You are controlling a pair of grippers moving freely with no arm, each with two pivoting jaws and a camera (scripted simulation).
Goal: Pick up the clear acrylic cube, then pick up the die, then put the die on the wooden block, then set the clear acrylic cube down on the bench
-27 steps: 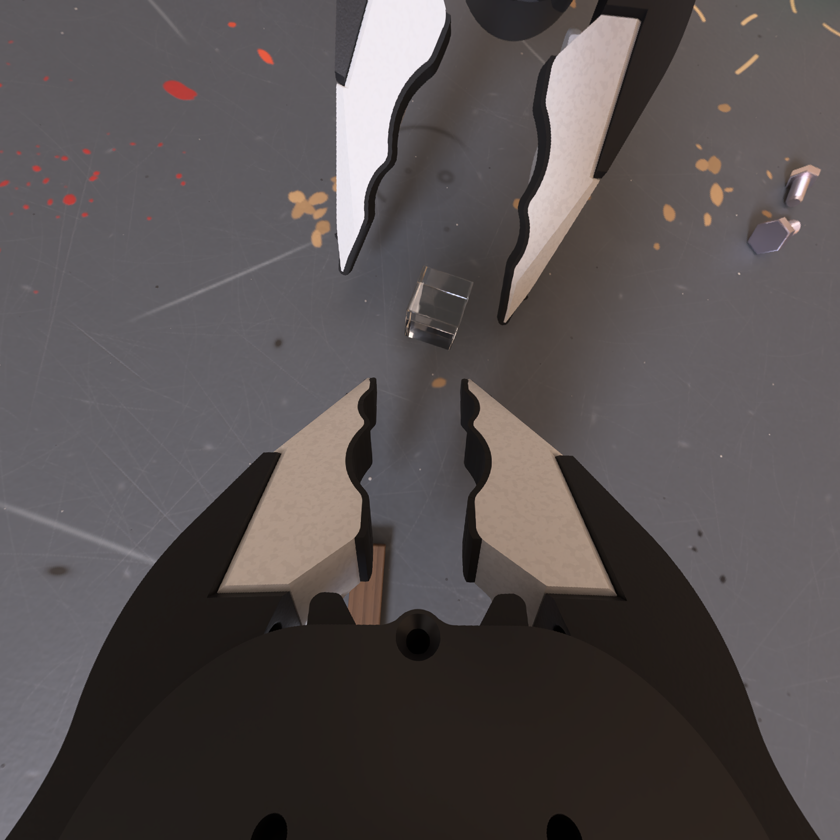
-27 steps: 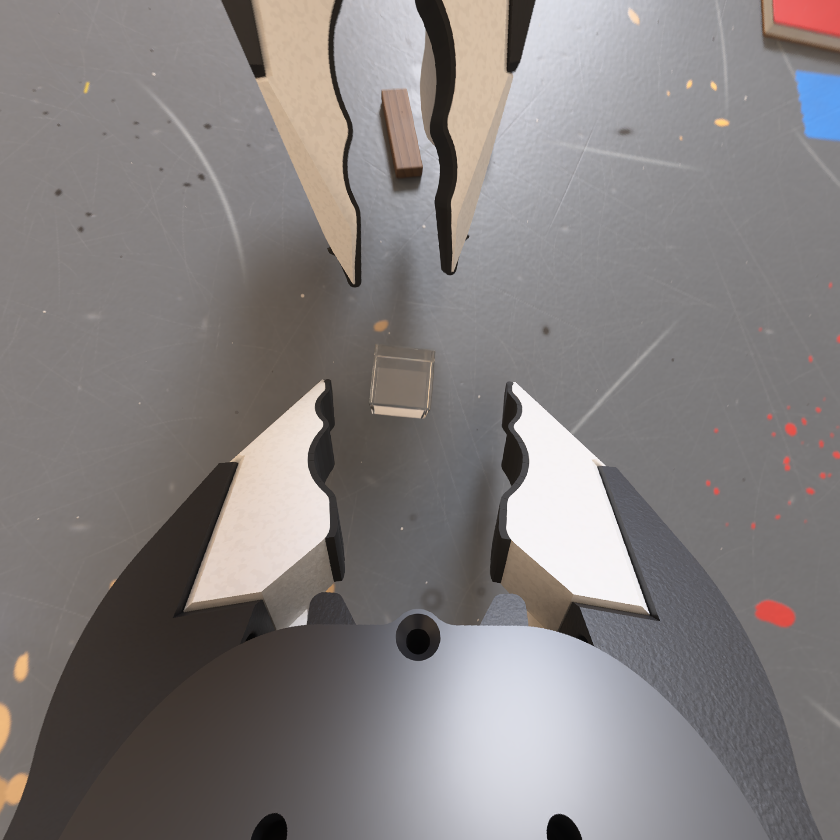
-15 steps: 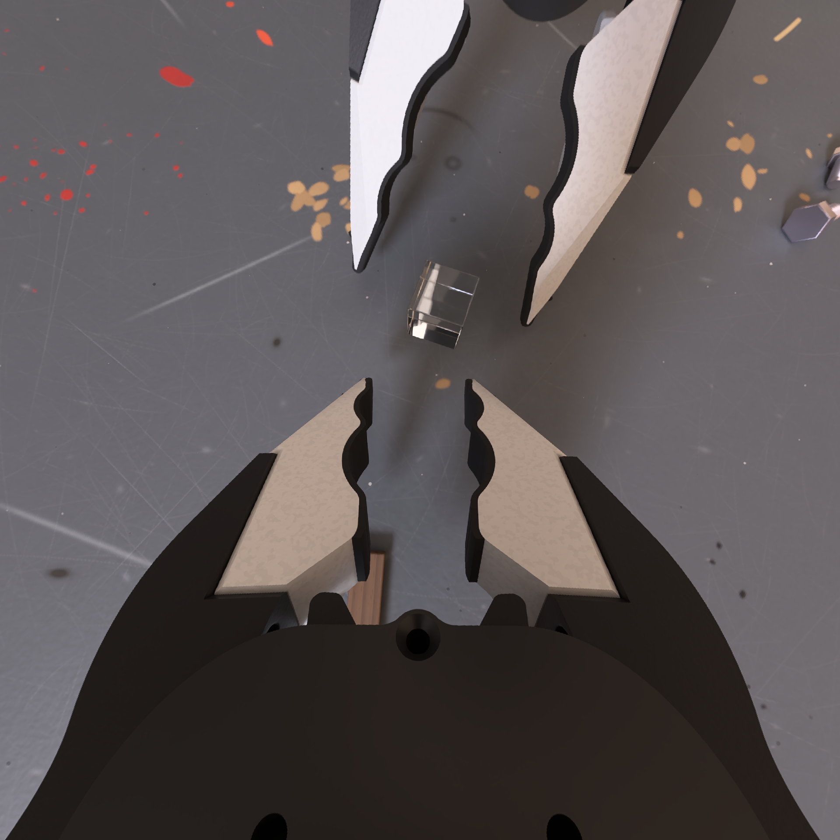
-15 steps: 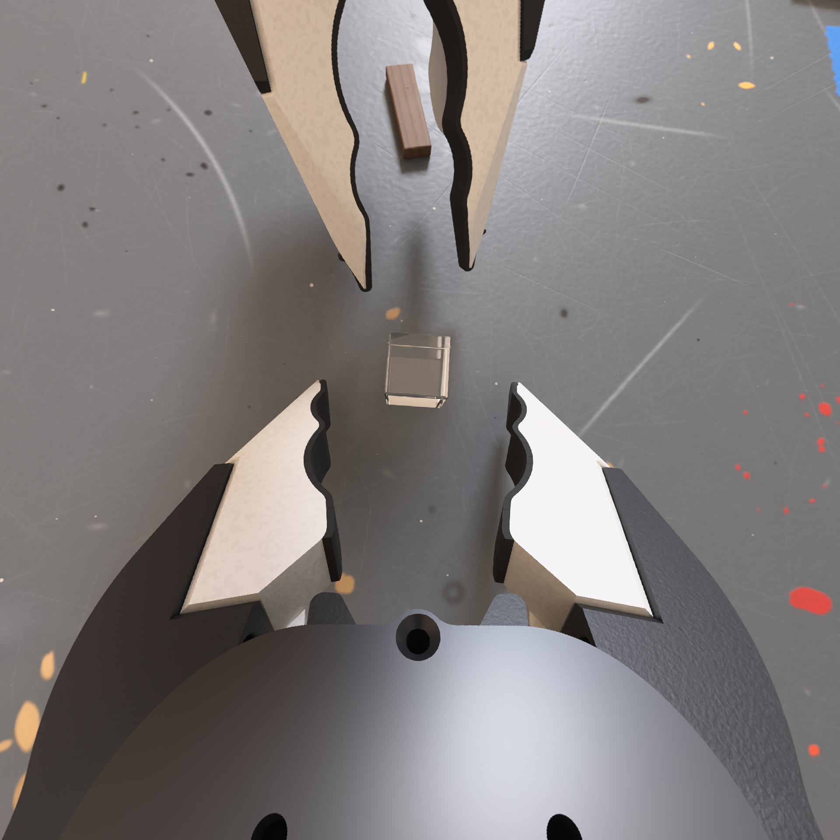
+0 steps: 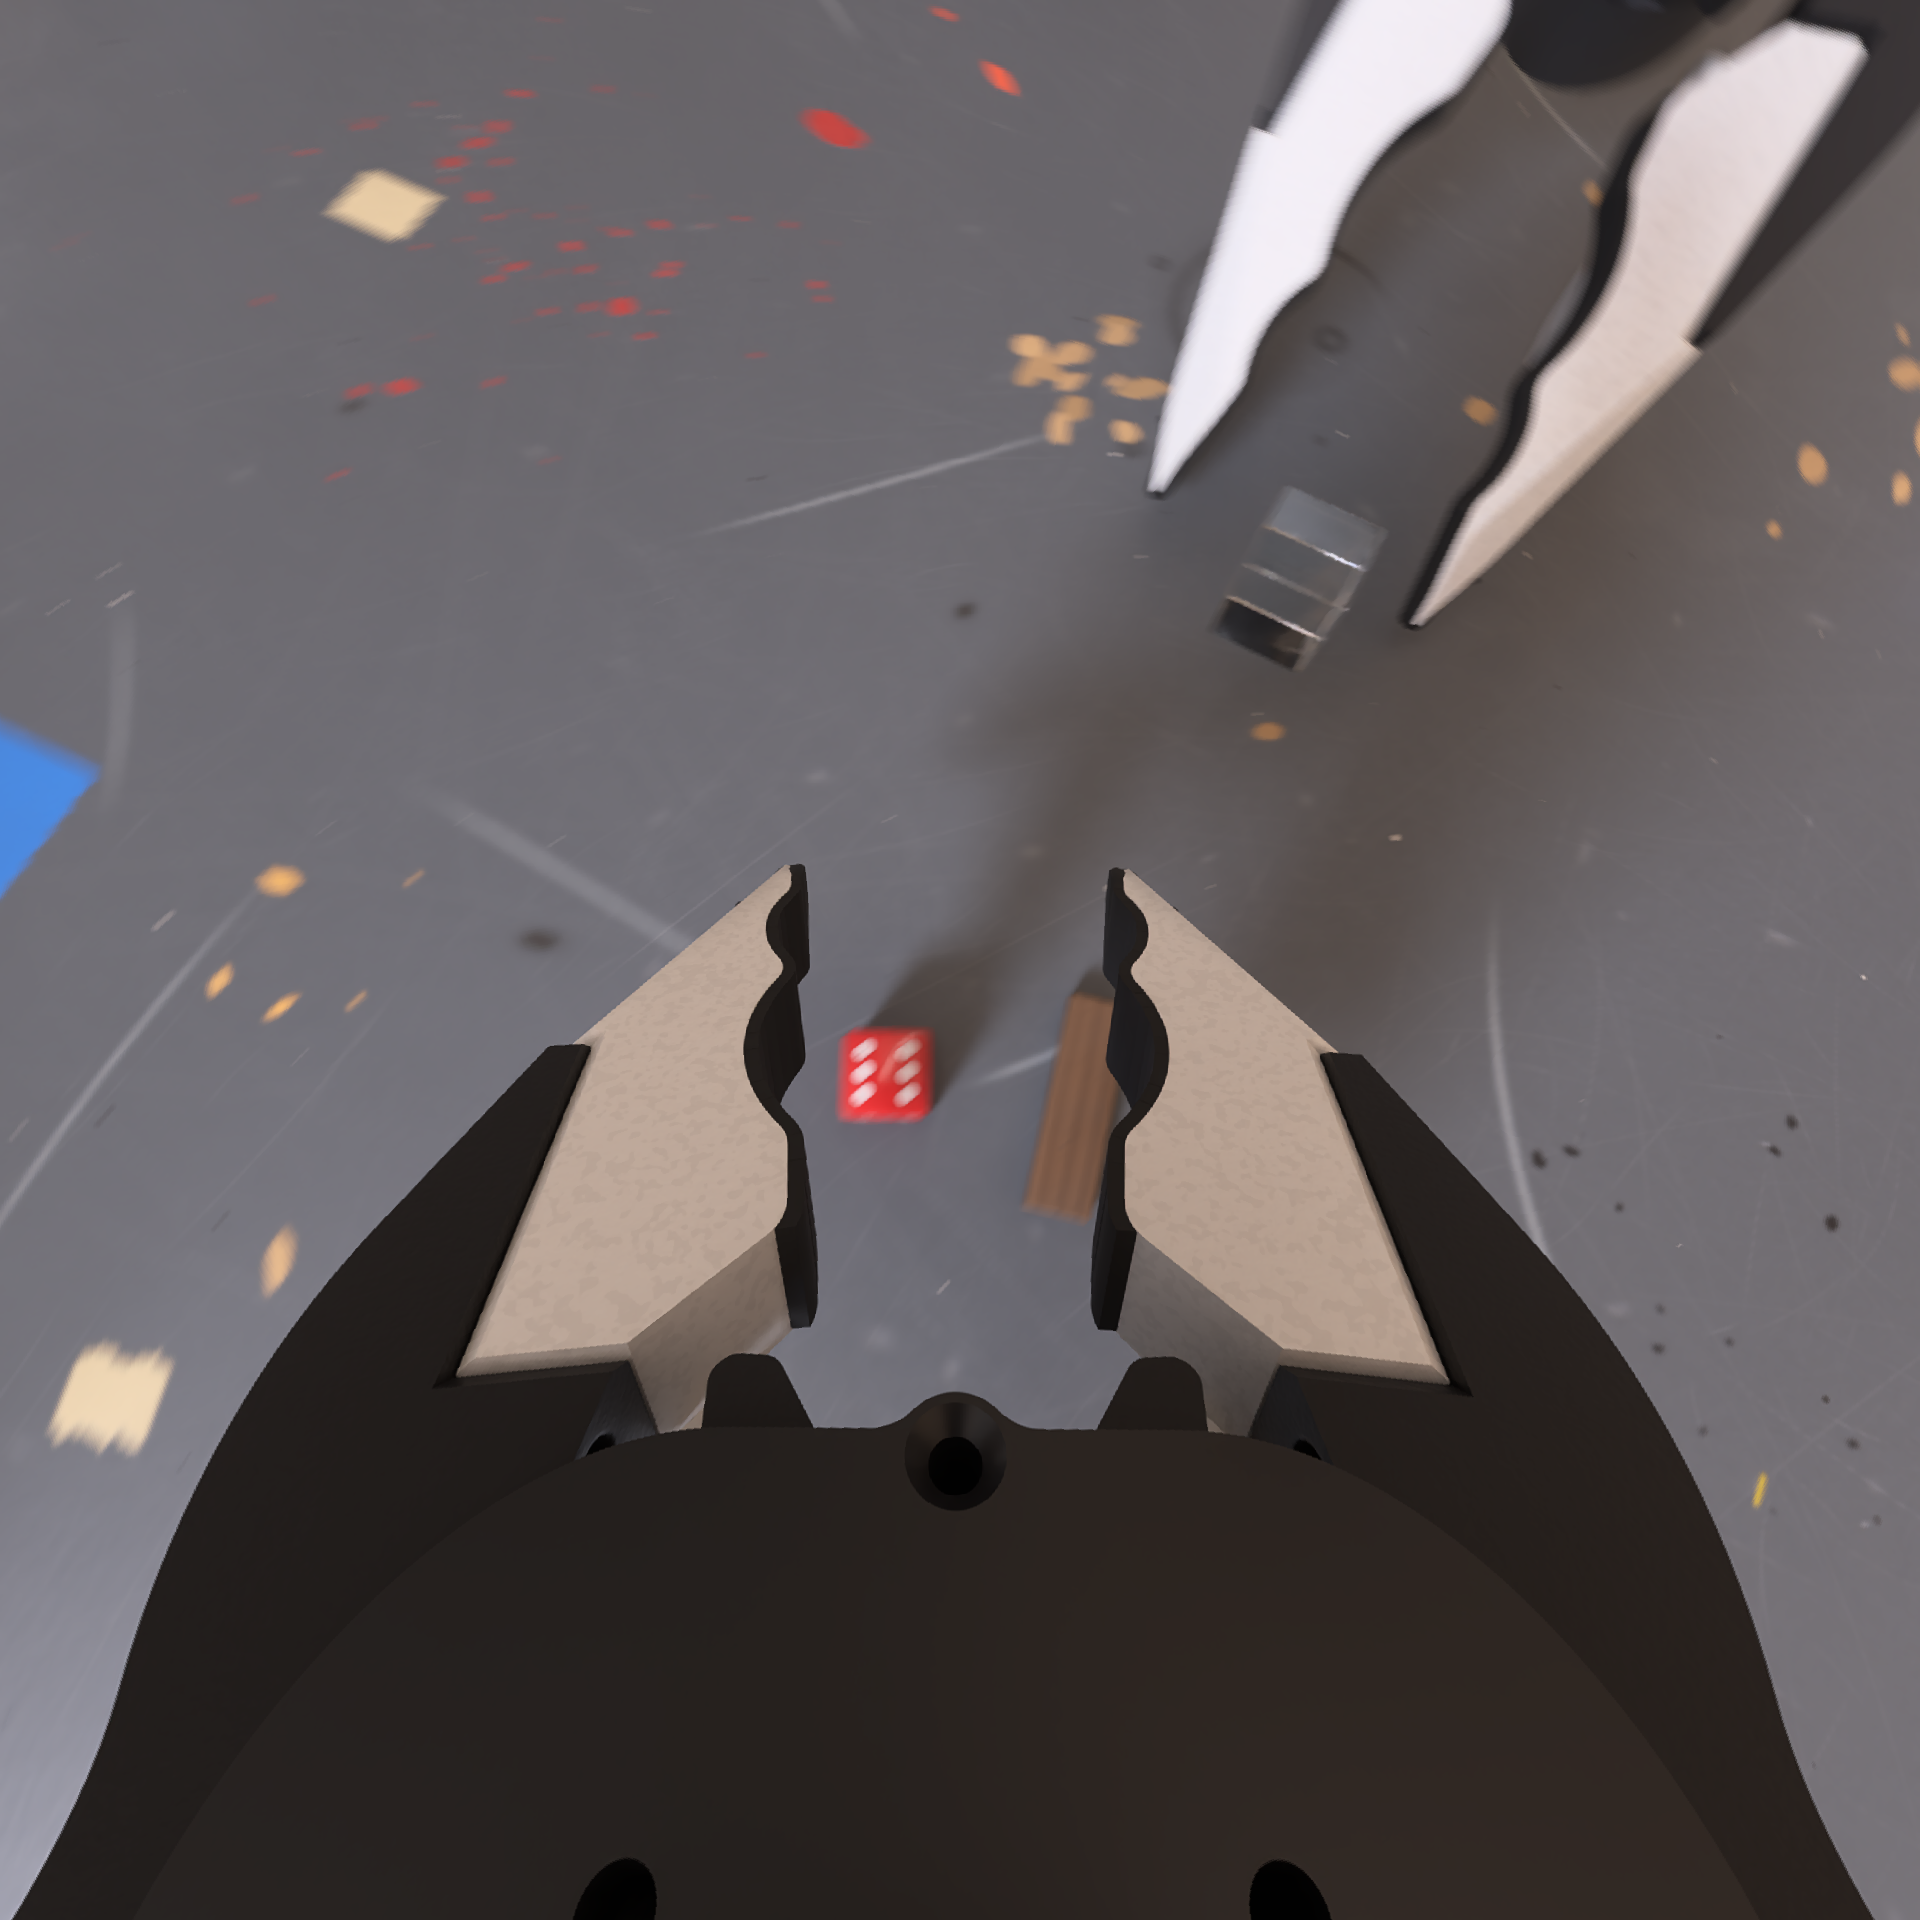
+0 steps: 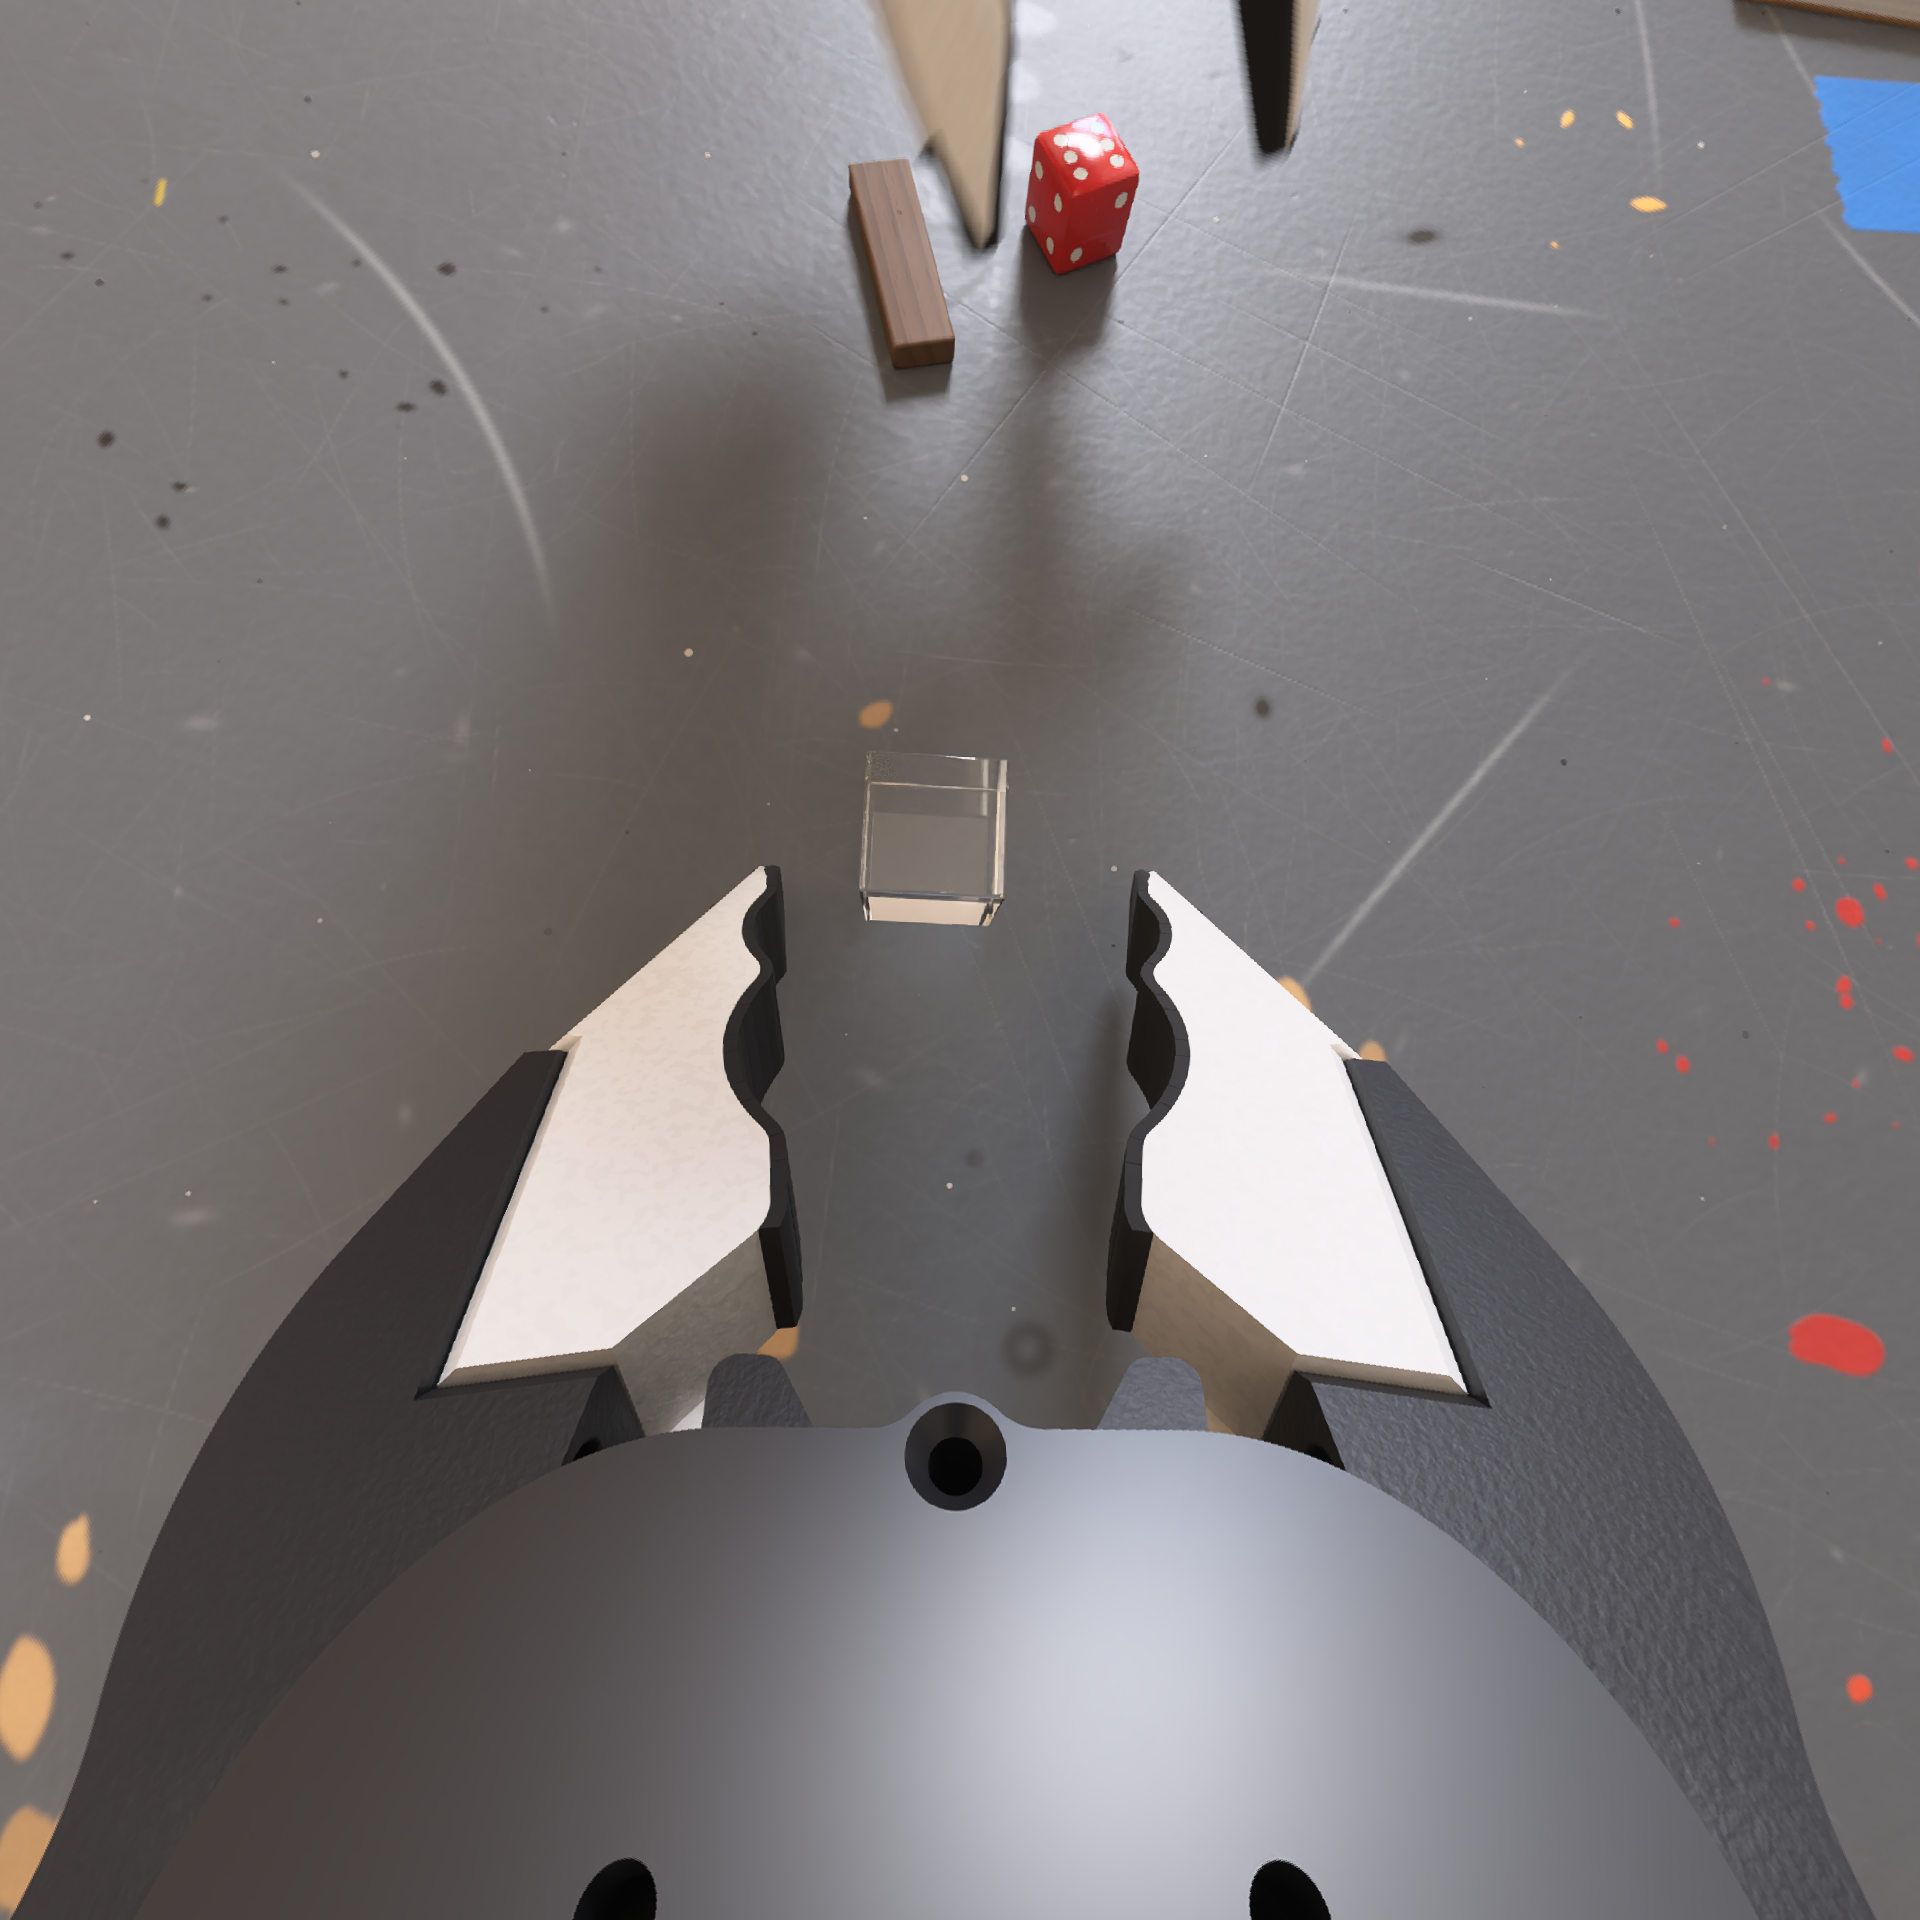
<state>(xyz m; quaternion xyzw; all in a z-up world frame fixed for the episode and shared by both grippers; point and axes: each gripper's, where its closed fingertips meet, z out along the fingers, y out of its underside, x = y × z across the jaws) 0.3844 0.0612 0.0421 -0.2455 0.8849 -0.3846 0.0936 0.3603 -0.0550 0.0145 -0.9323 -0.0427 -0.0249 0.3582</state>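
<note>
The clear acrylic cube point(image 6: 935, 831) rests on the grey bench point(image 6: 416, 727), just ahead of my right gripper point(image 6: 956, 878), which is open with a fingertip on either side and touches nothing. My left gripper point(image 5: 956, 878) is open and empty, above the red die point(image 5: 883, 1075). The die shows between its fingers. The wooden block point(image 5: 1070, 1112) lies flat beside the die, partly hidden by a finger. In the right wrist view the die point(image 6: 1081, 192) and block point(image 6: 902, 265) lie apart at the top. The cube point(image 5: 1299, 577) also shows at the left wrist view's upper right.
Blue tape point(image 5: 31, 790) lies at the left edge of the left wrist view and at the right wrist view's top right point(image 6: 1870, 156). Two tan squares point(image 5: 384, 203) point(image 5: 109, 1397) lie on the bench, with red and orange paint spots around.
My left gripper has drawn back from the cube, swung over the die and block, and opened wider. My right gripper has closed in, so the cube sits centred ahead of its tips.
</note>
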